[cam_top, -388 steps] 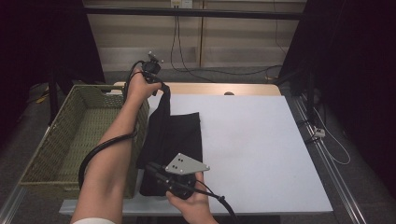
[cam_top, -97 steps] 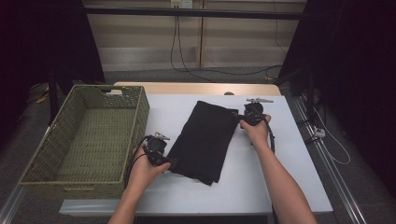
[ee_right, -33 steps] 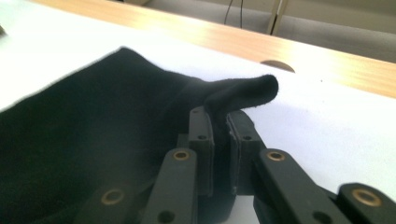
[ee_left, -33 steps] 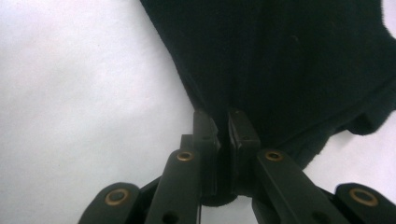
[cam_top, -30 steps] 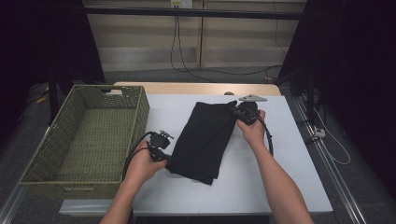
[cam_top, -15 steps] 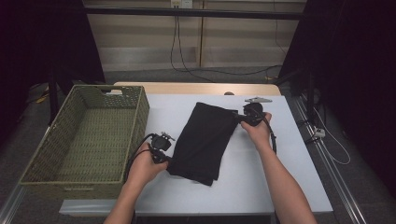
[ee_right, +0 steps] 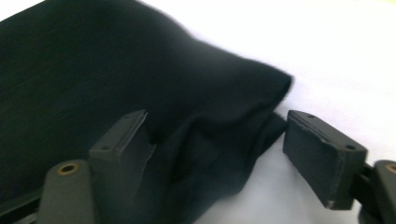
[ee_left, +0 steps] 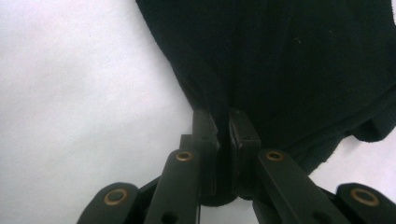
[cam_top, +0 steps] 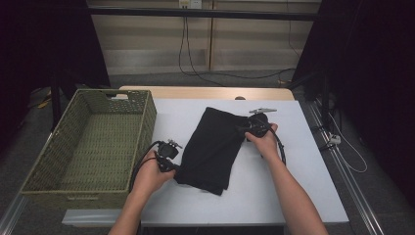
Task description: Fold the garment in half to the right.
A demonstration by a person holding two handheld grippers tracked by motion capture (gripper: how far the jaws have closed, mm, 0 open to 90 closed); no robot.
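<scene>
High view: a folded black cloth lies slantwise in the middle of the white table, to the right of the woven basket, which stands at the table's left end. The left gripper sits at the cloth's near left corner, and the right gripper at its far right corner.

Left gripper view: the two black jaws stand close together, pinching a fold of the black cloth at its edge; white table shows to the left.

Right gripper view: the jaws have just been opening and stand wide apart; a corner of the cloth lies slack between them, its tip just short of the right-hand pad
</scene>
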